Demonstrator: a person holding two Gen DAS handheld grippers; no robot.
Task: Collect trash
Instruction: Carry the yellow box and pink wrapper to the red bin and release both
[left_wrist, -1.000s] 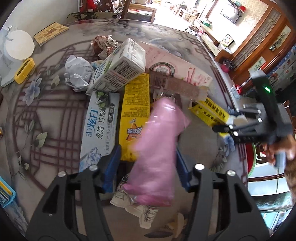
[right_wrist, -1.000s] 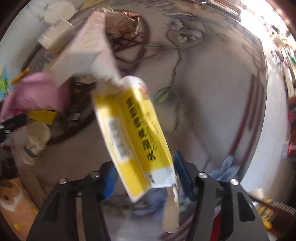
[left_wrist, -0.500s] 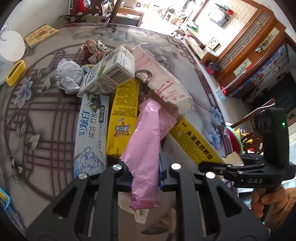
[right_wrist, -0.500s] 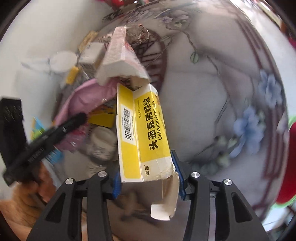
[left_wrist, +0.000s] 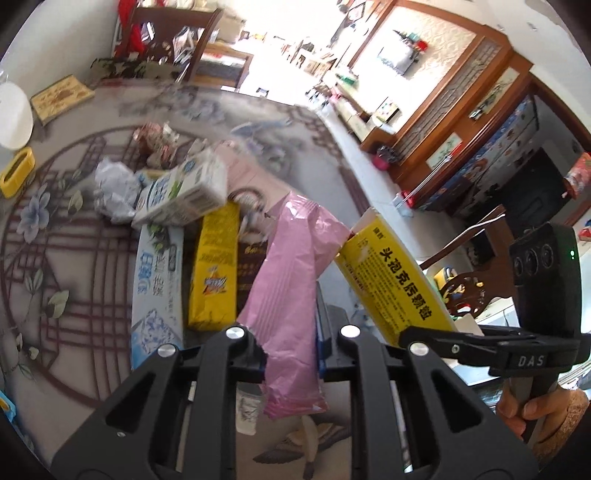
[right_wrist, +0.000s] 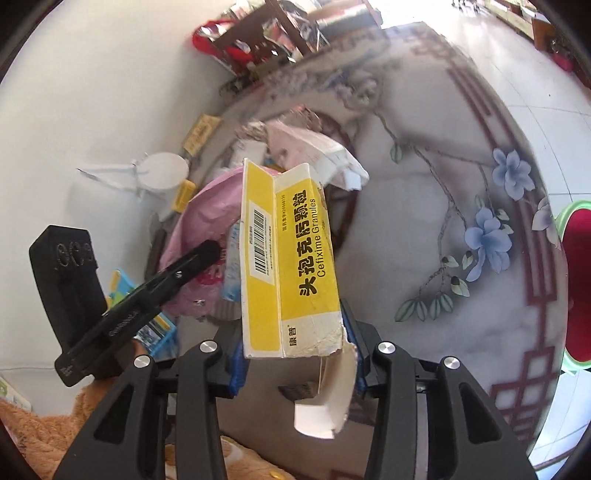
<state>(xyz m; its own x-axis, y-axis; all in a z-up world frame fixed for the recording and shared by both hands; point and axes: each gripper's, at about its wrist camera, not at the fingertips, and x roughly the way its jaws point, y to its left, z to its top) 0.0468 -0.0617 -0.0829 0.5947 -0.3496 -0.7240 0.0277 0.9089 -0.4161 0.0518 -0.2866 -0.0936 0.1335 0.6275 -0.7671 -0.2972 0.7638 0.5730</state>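
Note:
My left gripper (left_wrist: 290, 347) is shut on a pink plastic wrapper (left_wrist: 291, 280) and holds it above the table. My right gripper (right_wrist: 295, 354) is shut on a yellow and white medicine box (right_wrist: 295, 266) with a torn open end, held up in the air. The same box (left_wrist: 395, 284) shows at the right of the left wrist view, close beside the pink wrapper. The pink wrapper (right_wrist: 207, 221) shows behind the box in the right wrist view. The rest of the trash lies on the table: a milk carton (left_wrist: 184, 194), a yellow packet (left_wrist: 214, 273), a toothpaste box (left_wrist: 157, 280) and crumpled paper (left_wrist: 112, 192).
The patterned table (left_wrist: 55, 258) carries a crumpled foil wrapper (left_wrist: 155, 138), a pinkish carton (right_wrist: 306, 144), a yellow holder (left_wrist: 16, 171) and a white round object (left_wrist: 13, 114) at the far left. A wooden chair (left_wrist: 465, 280) stands at the table's right edge.
Both grippers have lifted their loads higher off the table. The yellow box has come up next to the pink wrapper. The views tilt up toward the room.

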